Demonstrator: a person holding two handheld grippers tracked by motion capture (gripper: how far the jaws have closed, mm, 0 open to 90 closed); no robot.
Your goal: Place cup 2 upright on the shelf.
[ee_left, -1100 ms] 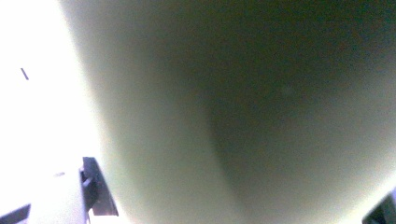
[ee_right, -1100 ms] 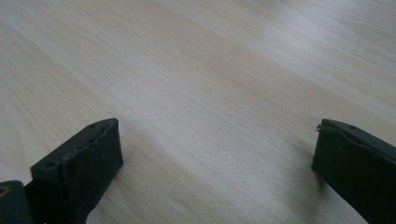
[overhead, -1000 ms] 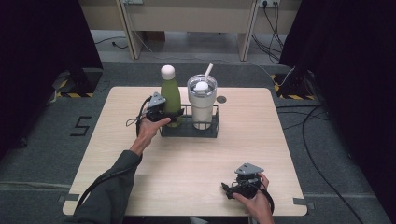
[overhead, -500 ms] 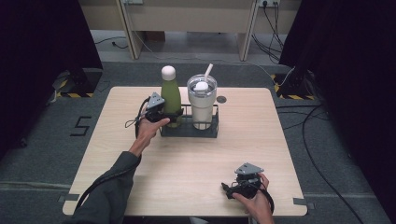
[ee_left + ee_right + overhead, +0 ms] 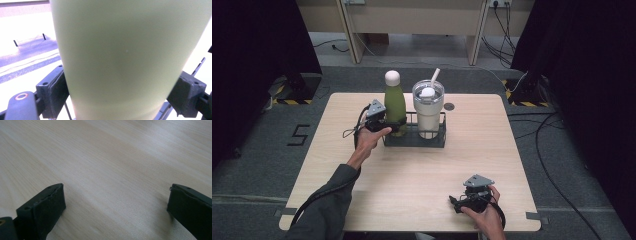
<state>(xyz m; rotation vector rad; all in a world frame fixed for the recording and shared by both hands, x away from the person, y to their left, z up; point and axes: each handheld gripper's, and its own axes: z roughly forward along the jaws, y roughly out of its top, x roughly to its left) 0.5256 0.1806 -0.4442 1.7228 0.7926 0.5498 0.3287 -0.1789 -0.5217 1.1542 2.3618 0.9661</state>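
A green bottle (image 5: 395, 106) with a white cap stands upright in the left side of a black wire rack (image 5: 414, 140) at the back middle of the table. My left gripper (image 5: 385, 123) reaches it from the left, shut on the bottle's lower body. In the left gripper view the green bottle (image 5: 125, 55) sits between both pads (image 5: 57, 87), which press its sides. My right gripper (image 5: 460, 202) rests near the table's front right edge, held by a hand. Its jaws stand wide apart over bare wood (image 5: 115, 170), so it is open with nothing between them.
A clear tumbler (image 5: 428, 106) with a lid and white straw stands in the rack's right side, close to the bottle. A small dark disc (image 5: 449, 106) lies on the wooden table (image 5: 412, 175) behind the rack. Cables trail across the floor at right.
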